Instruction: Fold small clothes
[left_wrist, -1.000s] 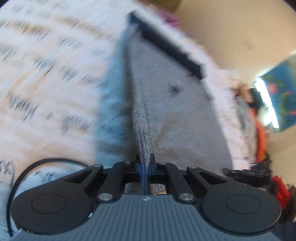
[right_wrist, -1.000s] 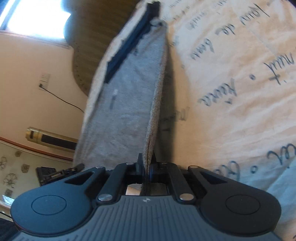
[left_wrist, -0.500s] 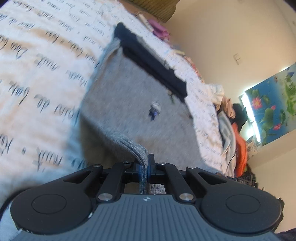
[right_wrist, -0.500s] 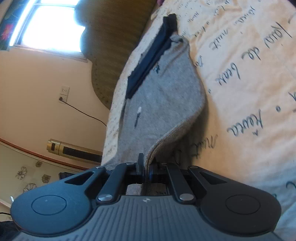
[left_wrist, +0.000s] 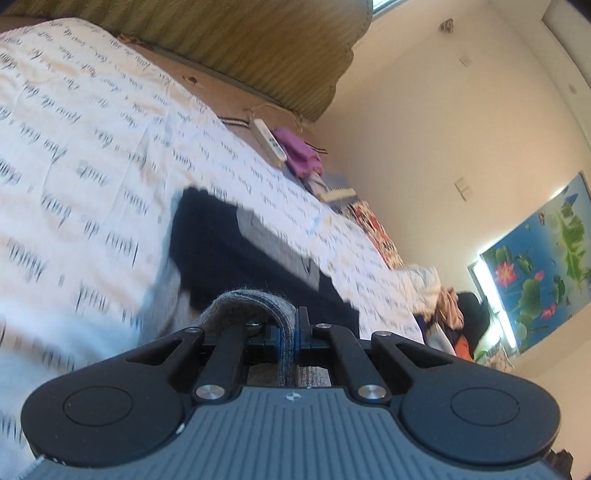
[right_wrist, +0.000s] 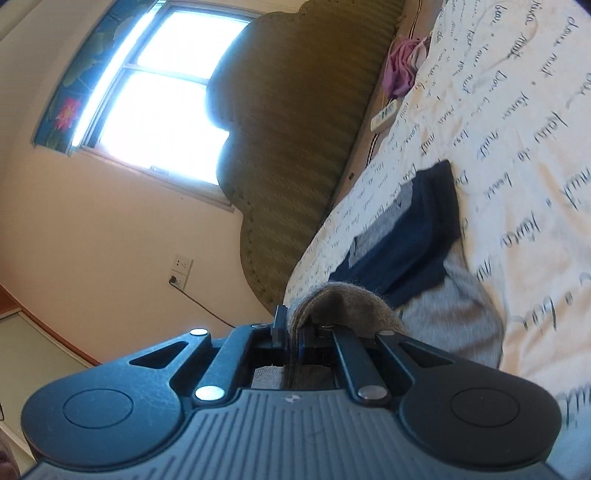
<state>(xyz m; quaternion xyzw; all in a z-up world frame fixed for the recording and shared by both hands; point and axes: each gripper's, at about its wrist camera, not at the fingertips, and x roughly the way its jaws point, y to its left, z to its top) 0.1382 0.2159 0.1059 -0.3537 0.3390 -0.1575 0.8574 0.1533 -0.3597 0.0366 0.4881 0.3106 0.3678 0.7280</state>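
Both claws lifted grey garment (left_wrist: 251, 301) edge bedward.

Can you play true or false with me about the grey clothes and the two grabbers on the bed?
1. Both grabbers are pinching the grey garment. True: the left gripper and the right gripper are each shut on a grey edge.
2. The garment has a dark blue band. True.
3. The bedsheet is plain with no pattern. False: it has dark handwriting-style words all over it.
4. A purple cloth lies near the headboard. True, beside a white remote.
5. The window is dark. False: it glows bright with daylight.
6. The left grabber is wide open. False: it is closed on the fabric.
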